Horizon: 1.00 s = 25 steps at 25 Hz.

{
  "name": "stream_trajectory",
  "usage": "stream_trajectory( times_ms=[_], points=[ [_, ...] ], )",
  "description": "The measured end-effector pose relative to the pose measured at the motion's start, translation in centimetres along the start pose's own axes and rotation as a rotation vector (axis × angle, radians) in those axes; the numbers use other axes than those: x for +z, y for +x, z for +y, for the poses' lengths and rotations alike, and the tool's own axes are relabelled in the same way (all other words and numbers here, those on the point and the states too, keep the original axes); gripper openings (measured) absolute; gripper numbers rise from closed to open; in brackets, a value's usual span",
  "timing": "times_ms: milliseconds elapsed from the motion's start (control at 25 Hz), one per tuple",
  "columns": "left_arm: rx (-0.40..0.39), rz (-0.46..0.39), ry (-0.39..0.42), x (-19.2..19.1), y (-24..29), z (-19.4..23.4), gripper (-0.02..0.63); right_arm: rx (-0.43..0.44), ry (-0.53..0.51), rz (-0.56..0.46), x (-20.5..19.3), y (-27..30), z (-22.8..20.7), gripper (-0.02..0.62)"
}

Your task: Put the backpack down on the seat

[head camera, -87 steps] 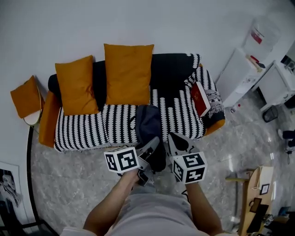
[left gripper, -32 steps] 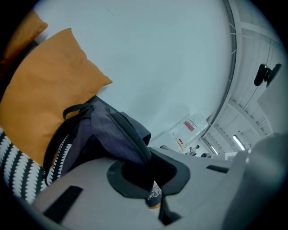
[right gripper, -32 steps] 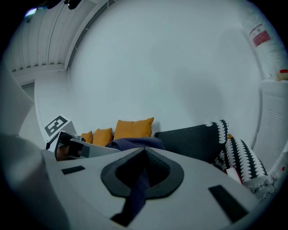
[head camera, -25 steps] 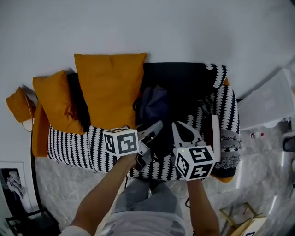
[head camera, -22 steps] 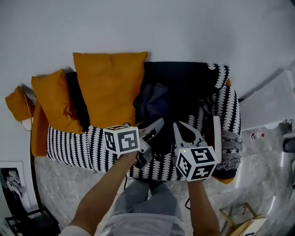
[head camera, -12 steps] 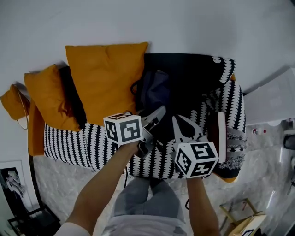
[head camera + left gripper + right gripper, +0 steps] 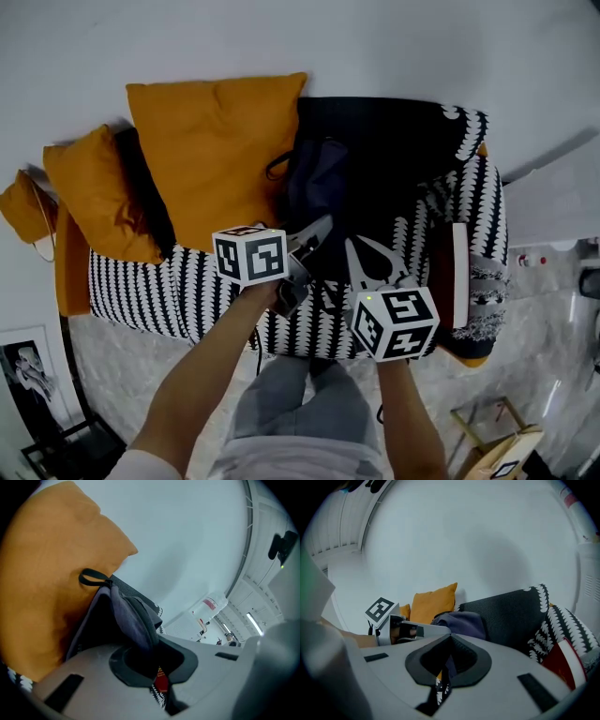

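The dark grey-blue backpack stands upright over the sofa's black-and-white seat, between the large orange cushion and the dark backrest. Its lower part is hidden behind my grippers, so contact with the seat cannot be told. My left gripper is shut on the backpack's fabric, which runs into the closed jaws. My right gripper is shut on a dark backpack strap that hangs through its jaws. The backpack's top shows beyond the left gripper.
A second orange cushion leans at the sofa's left end, a third beside it. A red book lies on the sofa's right arm. The white wall is behind, grey marbled floor in front.
Since the earliest frame I have stepped up to the sofa and brought the backpack over the seat. Over the last second both grippers and the backpack have sunk a little toward the seat.
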<state>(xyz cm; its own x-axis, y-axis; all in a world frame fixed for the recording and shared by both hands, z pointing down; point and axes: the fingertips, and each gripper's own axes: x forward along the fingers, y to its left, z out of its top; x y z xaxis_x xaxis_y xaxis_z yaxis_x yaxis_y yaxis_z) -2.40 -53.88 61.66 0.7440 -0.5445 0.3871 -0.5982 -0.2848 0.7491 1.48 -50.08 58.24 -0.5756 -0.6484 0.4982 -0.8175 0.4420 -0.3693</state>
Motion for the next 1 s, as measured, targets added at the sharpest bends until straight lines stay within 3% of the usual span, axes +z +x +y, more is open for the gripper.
stream_trajectory(
  times_ms=[480,720,1000],
  points=[
    [0.083,-0.013,-0.066,-0.5,-2.8,2.4,0.015,0.018,0.012,0.034,-1.2,0.5,1.7,0.002],
    [0.105,-0.006,-0.08,-1.1,-3.5,2.1,0.085,0.022,0.009,0.042,-0.9,-0.3,2.4,0.002],
    [0.203,0.002,-0.054,-1.6,-5.1,2.1,0.162,0.03,0.0,0.036,0.1,-2.0,3.2,0.002]
  ],
)
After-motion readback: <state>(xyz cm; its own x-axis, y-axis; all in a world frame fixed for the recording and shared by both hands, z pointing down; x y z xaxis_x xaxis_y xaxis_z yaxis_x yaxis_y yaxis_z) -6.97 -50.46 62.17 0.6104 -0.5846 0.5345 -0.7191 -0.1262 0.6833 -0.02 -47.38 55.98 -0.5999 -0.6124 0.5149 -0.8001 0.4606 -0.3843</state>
